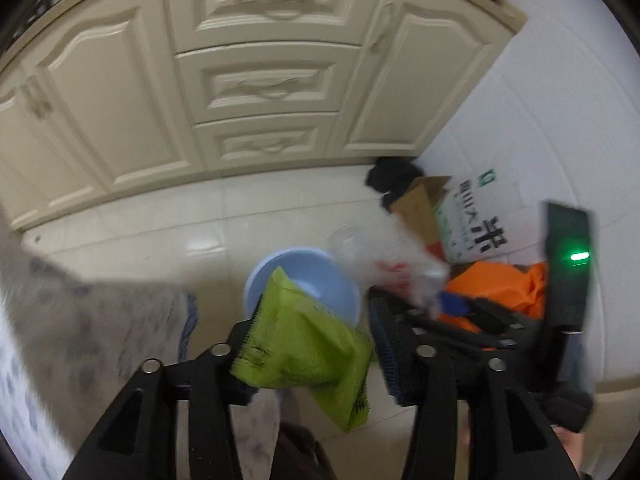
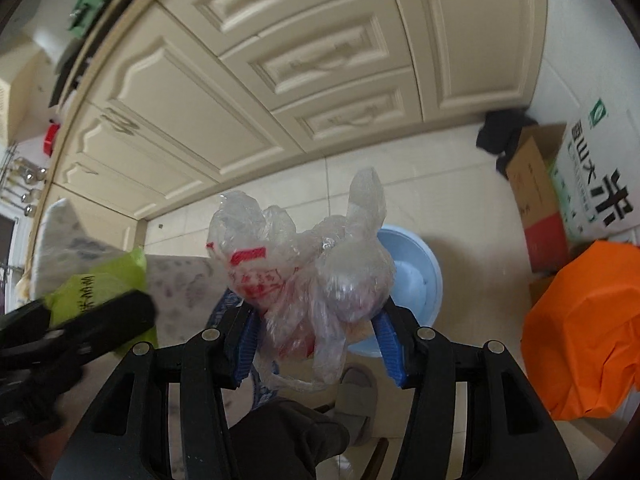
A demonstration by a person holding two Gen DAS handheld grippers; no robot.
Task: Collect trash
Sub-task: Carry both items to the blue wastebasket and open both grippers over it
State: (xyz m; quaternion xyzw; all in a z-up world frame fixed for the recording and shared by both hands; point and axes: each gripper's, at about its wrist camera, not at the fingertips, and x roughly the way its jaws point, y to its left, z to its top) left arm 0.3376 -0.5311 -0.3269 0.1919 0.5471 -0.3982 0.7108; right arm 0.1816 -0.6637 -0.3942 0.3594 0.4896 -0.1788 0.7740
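A lime-green snack bag (image 1: 304, 344) lies slanted between the fingers of my left gripper (image 1: 312, 330). Its lower end hangs below them and the pads do not visibly pinch it. My right gripper (image 2: 314, 322) is shut on a crumpled clear plastic bag with red print (image 2: 304, 264), which bulges above the blue pads (image 2: 386, 340). Both grippers point steeply down over a light-blue round bin (image 2: 416, 272) on the tiled floor. In the left wrist view the bin (image 1: 320, 276) sits just beyond the green bag, and the clear bag (image 1: 384, 264) shows at the right.
Cream cabinet doors and drawers (image 1: 264, 88) rise behind the bin. A cardboard box (image 2: 536, 196), a white printed sack (image 2: 592, 184), an orange bag (image 2: 588, 328) and a black cloth (image 2: 500, 132) crowd the right. A grey marbled surface (image 1: 80, 328) is at the left; a slippered foot (image 2: 358, 396) stands below.
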